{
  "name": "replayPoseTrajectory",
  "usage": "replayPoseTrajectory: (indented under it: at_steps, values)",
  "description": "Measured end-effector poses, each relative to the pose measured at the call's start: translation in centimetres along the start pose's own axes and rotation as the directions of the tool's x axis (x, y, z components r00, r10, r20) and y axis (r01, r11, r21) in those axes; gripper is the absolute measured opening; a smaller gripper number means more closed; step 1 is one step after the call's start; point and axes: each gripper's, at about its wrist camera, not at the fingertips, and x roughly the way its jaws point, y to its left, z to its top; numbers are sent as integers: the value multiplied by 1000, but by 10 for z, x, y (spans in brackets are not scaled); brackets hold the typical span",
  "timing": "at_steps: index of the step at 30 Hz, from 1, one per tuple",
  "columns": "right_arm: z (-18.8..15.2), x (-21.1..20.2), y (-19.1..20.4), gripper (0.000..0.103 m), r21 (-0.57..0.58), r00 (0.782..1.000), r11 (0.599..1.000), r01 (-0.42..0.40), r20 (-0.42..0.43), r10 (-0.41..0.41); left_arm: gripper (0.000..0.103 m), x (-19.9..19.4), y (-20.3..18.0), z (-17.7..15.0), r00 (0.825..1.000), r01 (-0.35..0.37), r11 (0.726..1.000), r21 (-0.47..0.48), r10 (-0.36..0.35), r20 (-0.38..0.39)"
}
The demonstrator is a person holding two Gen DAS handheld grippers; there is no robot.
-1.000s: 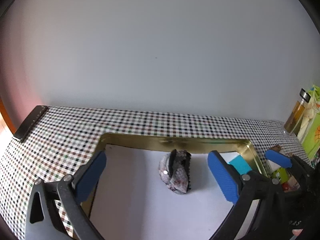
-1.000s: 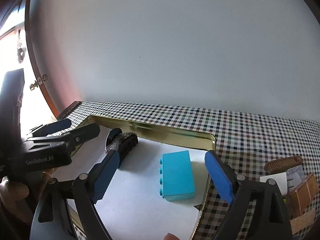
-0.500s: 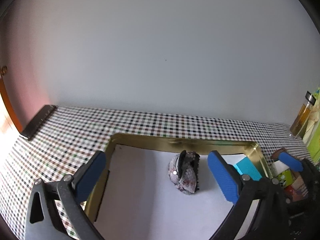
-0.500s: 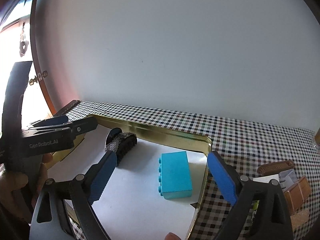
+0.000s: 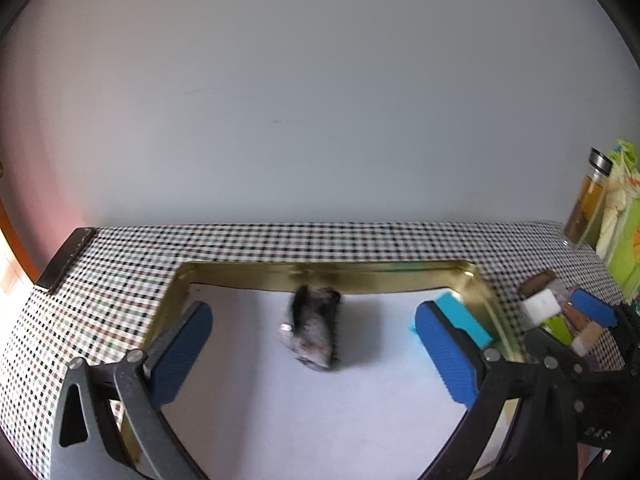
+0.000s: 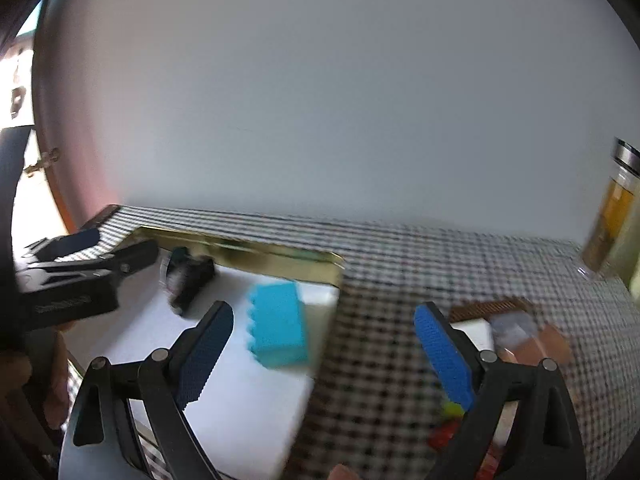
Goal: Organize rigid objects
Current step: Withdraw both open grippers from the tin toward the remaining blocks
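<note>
The left tongs (image 5: 314,350) are spread wide and pinch nothing. Between and just beyond their blue pads lies a hair clip (image 5: 312,328), blurred, on the white floor of a gold-rimmed tray (image 5: 320,274). A cyan block (image 5: 464,318) sits behind the right-hand pad, close to the tray's right wall. Past that wall, to the right of the left tongs, a cluster of small items (image 5: 556,312) rests on the checkered tabletop (image 5: 120,276), and a bottle (image 5: 588,204) of amber liquid stands at the far right near the wall.

The right tongs (image 6: 324,354) are also spread wide and hold nothing. They straddle the tray's right rim (image 6: 336,276): the left pad is over the tray floor, the right pad over the tabletop (image 6: 400,280). The block (image 6: 278,326) lies just ahead of the left pad, inside the tray. The clip (image 6: 188,280) is farther left, near the tray's back rim, with the left tongs (image 6: 92,252) beside it at the left edge of this view. Ahead and right of the right pad lie the small items (image 6: 516,328), too blurred to identify. The bottle (image 6: 612,216) stands far right.
</note>
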Motion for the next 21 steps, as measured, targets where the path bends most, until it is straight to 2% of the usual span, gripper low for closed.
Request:
replayPoseTrajectory:
  at_steps: [8,13,15,21]
  values:
    - [-23,-21,-67,94,139,994,984,108,-32,-104,103,-16,-57,-7,995,102,994,31,-102,-15]
    - [-39,-36,-104,94,193,983,965,178,-65,-169,103,-24,-113,-13,984,177,979,98,-174,-36]
    - [-44,-41,-115,94,199,973,953,227,-89,-214,103,-23,-129,-18,981,191,974,119,-186,-50]
    - [-63,-55,-151,94,243,954,923,297,-122,-275,103,-18,-168,-30,974,221,962,164,-208,-92]
